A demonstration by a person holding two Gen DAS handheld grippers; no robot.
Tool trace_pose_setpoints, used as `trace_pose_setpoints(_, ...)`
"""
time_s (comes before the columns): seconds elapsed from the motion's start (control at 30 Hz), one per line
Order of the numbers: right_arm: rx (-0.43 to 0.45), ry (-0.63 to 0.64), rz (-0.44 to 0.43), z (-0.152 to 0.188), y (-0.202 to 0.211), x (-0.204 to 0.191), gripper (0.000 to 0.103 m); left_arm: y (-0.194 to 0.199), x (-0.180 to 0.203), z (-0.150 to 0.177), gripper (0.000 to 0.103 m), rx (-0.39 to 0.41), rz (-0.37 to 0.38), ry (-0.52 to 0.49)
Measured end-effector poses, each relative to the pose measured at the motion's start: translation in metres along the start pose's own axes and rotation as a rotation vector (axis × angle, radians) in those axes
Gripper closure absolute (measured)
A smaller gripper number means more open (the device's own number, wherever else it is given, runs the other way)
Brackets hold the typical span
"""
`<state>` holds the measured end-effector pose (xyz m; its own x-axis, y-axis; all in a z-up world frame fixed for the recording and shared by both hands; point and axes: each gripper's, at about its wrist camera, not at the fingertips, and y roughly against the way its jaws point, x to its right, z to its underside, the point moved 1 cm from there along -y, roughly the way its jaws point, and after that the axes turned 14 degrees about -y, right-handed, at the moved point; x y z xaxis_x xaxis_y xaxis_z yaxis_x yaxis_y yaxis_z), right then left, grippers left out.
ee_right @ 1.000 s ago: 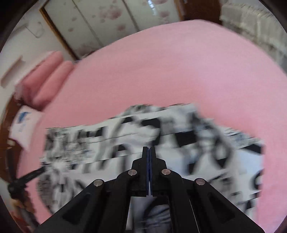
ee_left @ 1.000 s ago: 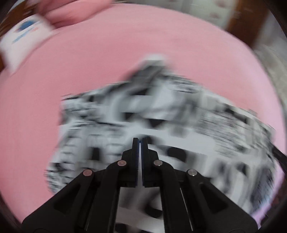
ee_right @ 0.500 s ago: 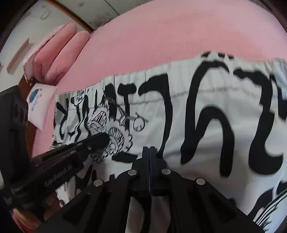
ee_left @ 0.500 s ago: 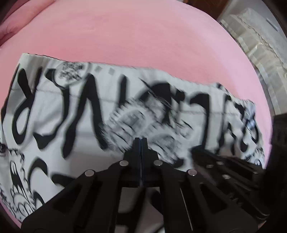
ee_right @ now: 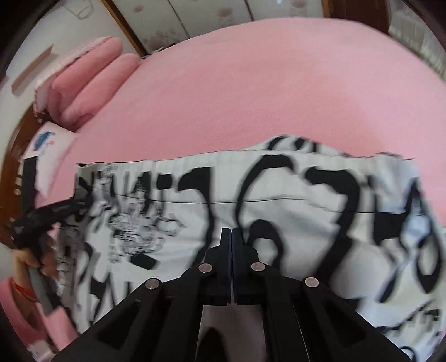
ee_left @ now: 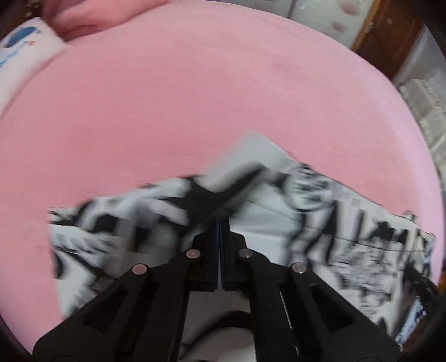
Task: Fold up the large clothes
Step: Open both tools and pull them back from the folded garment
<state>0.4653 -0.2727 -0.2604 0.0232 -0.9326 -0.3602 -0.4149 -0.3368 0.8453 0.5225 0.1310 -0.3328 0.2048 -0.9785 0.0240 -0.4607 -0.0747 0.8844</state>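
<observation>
A bed covered by a pink sheet (ee_right: 264, 83) fills most of both views, with pink pillows (ee_right: 89, 80) stacked at its far left corner and a white cushion with a blue print (ee_right: 53, 147) beside them. Pale wardrobe doors with a floral pattern (ee_right: 200, 19) are seen behind the bed. A white garment with a bold black print (ee_right: 306, 200) is spread over the near part of the bed; in the left wrist view the same fabric (ee_left: 278, 222) is blurred and rumpled, with one corner raised. The jaws of the right gripper (ee_right: 232, 234) are seen pressed together over the cloth; whether fabric is pinched between them cannot be told. The jaws of the left gripper (ee_left: 219, 225) are likewise closed, and any hold on the cloth cannot be told. The left gripper (ee_right: 47, 217) is also visible at the garment's left edge.
</observation>
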Motion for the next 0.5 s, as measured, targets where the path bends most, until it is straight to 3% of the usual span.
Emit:
trace_pose_setpoints(0.1,0.034,-0.028,0.055,-0.002,0.011,0.025,0.103,-0.007,-0.009,0.000,0.102,-0.006,0.024,0.001)
trace_pose_setpoints(0.23,0.090,-0.155,0.130,-0.006,0.021,0.066,0.103,-0.004,-0.007,-0.004,0.102,-0.006,-0.043,-0.089)
trace_pose_setpoints(0.33,0.160,-0.291,0.371,-0.006,0.038,0.093,0.103,0.008,0.001,-0.008,0.102,-0.016,-0.104,-0.127)
trace_pose_setpoints(0.43,0.143,-0.485,0.305,0.004,0.060,0.122,0.103,0.023,0.005,0.000,0.102,-0.013,-0.107,-0.117)
trace_pose_setpoints(0.5,0.137,-0.518,0.300,0.015,0.074,0.128,0.103,0.040,-0.011,0.008,0.102,-0.011,-0.112,-0.093)
